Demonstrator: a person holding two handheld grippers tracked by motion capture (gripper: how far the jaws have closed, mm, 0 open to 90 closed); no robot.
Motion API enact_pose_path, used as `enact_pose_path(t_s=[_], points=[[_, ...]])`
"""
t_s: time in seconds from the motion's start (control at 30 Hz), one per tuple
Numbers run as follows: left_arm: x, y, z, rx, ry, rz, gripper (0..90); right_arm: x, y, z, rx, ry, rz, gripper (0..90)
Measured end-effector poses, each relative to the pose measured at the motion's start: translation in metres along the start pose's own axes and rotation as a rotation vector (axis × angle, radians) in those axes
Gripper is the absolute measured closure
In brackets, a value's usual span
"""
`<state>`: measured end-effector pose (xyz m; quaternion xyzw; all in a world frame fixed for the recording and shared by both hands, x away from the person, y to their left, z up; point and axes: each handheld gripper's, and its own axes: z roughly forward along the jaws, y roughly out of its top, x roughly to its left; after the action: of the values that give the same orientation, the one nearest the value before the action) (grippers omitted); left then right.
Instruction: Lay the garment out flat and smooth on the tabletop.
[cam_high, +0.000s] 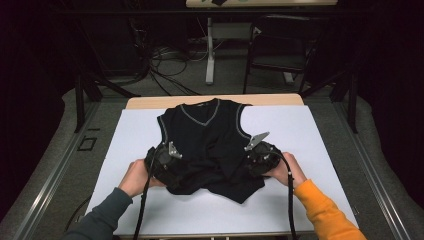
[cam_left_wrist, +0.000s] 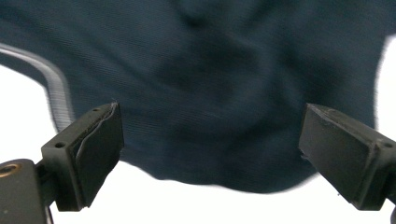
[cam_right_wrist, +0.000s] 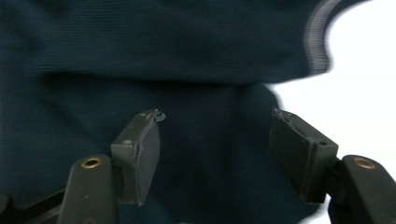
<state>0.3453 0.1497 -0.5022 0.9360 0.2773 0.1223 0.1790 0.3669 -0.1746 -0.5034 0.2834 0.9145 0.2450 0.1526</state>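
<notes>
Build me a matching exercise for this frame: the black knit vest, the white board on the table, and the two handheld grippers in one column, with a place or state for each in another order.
Things:
1. black knit vest with grey trim
2. white board
3. left gripper
4. right gripper

Places or states:
A. jaws open, at the vest's hem on the orange-sleeved side
B. lies under the garment
C. jaws open, at the vest's hem on the grey-sleeved side
D. spread out, bottom edge rumpled

Pairs: 1-D, 2-B, 3-C, 4-A
</notes>
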Motion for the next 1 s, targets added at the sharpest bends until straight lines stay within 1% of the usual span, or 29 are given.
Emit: enact_pose_path(t_s=[0.03,0.07,0.1,0.13,0.17,0.2,0.23,0.27,0.3,0.33,0.37,0.4,0.47,0.5,0.53,0.57,0.6,0.63,0.7,0.73,0.8,0.83,0.87,0.9,0.97,1.0], points=[[-0.004,-0.002,0.002,0.0,-0.011,0.005,7.7,0.004,-0.003,0.002,-0.015,0.034,0.001,29.6],[-0.006,-0.004,0.004,-0.009,-0.023,0.003,9.1,0.008,-0.005,0.003,-0.023,0.063,0.013,27.8],[-0.008,-0.005,0.006,-0.017,-0.03,-0.004,14.0,0.012,-0.007,0.006,-0.03,0.091,0.021,26.4],[-0.009,-0.006,0.009,-0.028,-0.035,-0.01,22.3,0.017,-0.007,0.009,-0.024,0.107,0.016,26.3],[-0.009,-0.006,0.013,-0.031,-0.034,-0.012,27.6,0.021,-0.008,0.013,-0.016,0.101,0.006,28.7],[-0.01,-0.007,0.017,-0.033,-0.031,-0.016,34.0,0.026,-0.008,0.018,0.006,0.086,-0.018,34.3],[-0.011,-0.008,0.021,-0.041,-0.026,-0.019,43.6,0.03,-0.007,0.023,0.031,0.049,-0.05,42.5],[-0.012,-0.009,0.027,-0.053,-0.028,-0.018,51.4,0.032,-0.007,0.026,0.032,0.038,-0.062,52.2],[-0.013,-0.011,0.032,-0.06,-0.039,-0.012,64.1,0.033,-0.006,0.026,0.016,0.055,-0.052,60.9],[-0.014,-0.011,0.031,-0.07,-0.05,0.009,71.7,0.032,-0.006,0.025,0.002,0.054,-0.046,68.7],[-0.015,-0.011,0.03,-0.062,-0.022,0.033,77.6,0.031,-0.006,0.023,-0.008,0.046,-0.038,73.9],[-0.014,-0.011,0.03,-0.058,-0.005,0.034,83.4,0.029,-0.006,0.022,-0.017,0.06,-0.019,77.0],[-0.009,-0.013,0.032,-0.076,-0.028,0.012,85.5,0.022,-0.007,0.018,-0.039,0.071,0.013,80.5],[-0.007,-0.013,0.031,-0.075,-0.021,0.008,85.9,0.019,-0.007,0.016,-0.045,0.081,0.027,81.3],[-0.004,-0.014,0.03,-0.08,-0.004,0.003,86.0,0.017,-0.007,0.014,-0.052,0.068,0.041,81.5],[0.0,-0.014,0.029,-0.088,-0.002,-0.01,86.1,0.013,-0.006,0.012,-0.062,0.066,0.051,81.5],[0.005,-0.014,0.028,-0.098,0.002,-0.025,86.1,0.009,-0.005,0.009,-0.073,0.077,0.072,81.5],[0.009,-0.014,0.026,-0.109,0.012,-0.04,86.2,0.005,-0.005,0.007,-0.091,0.079,0.093,81.8],[0.019,-0.014,0.024,-0.121,0.043,-0.062,86.2,-0.003,-0.004,0.0,-0.111,0.048,0.13,82.3],[0.024,-0.013,0.024,-0.131,0.056,-0.075,86.3,-0.008,-0.004,-0.002,-0.126,0.044,0.148,82.3],[0.034,-0.012,0.027,-0.141,0.075,-0.1,86.3,-0.018,-0.005,-0.005,-0.141,0.014,0.192,82.4],[0.039,-0.011,0.03,-0.142,0.091,-0.11,86.3,-0.022,-0.006,-0.003,-0.131,-0.003,0.199,82.4],[0.044,-0.009,0.034,-0.138,0.104,-0.119,86.2,-0.025,-0.007,0.0,-0.119,-0.032,0.202,82.4],[0.049,-0.008,0.038,-0.139,0.1,-0.137,85.9,-0.028,-0.009,0.006,-0.101,-0.063,0.209,82.2],[0.054,-0.006,0.045,-0.134,0.075,-0.16,84.6,-0.032,-0.014,0.019,-0.07,-0.077,0.22,81.5],[0.054,-0.005,0.045,-0.125,0.062,-0.165,81.2,-0.034,-0.017,0.024,-0.057,-0.082,0.225,80.7]])
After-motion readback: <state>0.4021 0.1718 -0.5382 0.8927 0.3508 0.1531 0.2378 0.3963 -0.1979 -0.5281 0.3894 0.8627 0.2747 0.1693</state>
